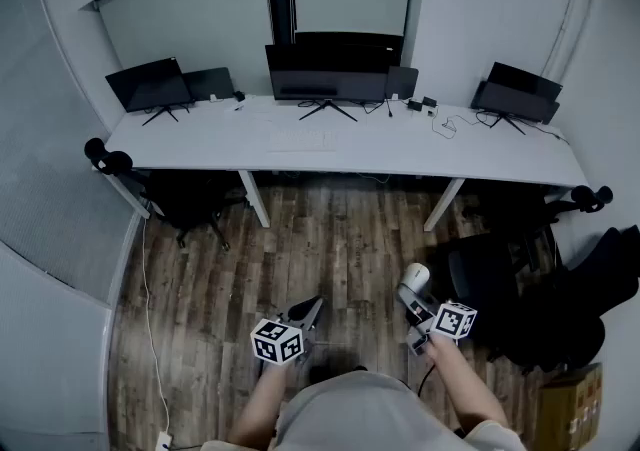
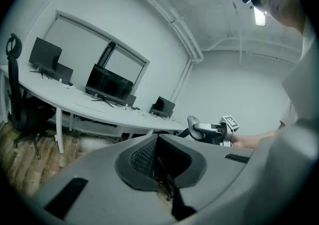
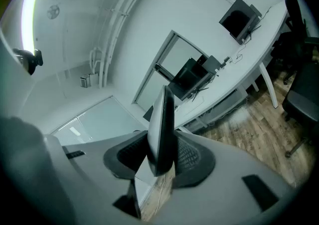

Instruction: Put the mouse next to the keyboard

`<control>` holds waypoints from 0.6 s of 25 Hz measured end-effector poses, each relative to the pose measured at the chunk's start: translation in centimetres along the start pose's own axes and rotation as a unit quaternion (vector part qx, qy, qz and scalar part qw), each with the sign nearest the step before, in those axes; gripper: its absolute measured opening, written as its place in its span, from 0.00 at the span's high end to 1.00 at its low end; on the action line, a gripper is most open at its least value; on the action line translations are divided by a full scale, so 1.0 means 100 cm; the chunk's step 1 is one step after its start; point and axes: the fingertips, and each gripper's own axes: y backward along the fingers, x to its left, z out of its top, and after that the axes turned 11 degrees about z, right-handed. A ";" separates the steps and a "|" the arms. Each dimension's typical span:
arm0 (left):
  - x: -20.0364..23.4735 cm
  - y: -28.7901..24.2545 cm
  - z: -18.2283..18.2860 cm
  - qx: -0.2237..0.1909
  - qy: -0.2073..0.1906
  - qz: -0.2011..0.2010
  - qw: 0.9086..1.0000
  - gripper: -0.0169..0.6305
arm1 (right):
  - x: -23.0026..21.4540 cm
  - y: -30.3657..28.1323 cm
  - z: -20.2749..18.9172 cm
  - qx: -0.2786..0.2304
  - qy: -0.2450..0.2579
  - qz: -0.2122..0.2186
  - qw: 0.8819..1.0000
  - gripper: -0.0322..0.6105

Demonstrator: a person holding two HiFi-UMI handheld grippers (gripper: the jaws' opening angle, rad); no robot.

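You're mid-carry: the right gripper (image 3: 163, 155) has its fingers pinching the mouse (image 3: 160, 119) on edge, well apart from the tabletop (image 1: 420, 151) at 12 o'clock. The left gripper (image 2: 158, 161) has its fingers pressed together, empty. Next, approach and lower the mouse just beside the keyboard (image 1: 303, 141).

The left forearm (image 1: 260, 404) and right forearm (image 1: 465, 381) reach forward, each hand holding its gripper nearly level. The left gripper (image 1: 306, 313) has jaws pressed together with nothing between them. The right gripper (image 1: 411, 297), beside it, is clamped on a mouse (image 1: 414, 277).
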 end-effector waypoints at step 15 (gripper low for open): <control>0.006 -0.005 0.002 0.004 -0.003 -0.010 1.000 0.95 | -0.002 -0.011 -0.001 -0.011 -0.009 0.010 1.000 0.71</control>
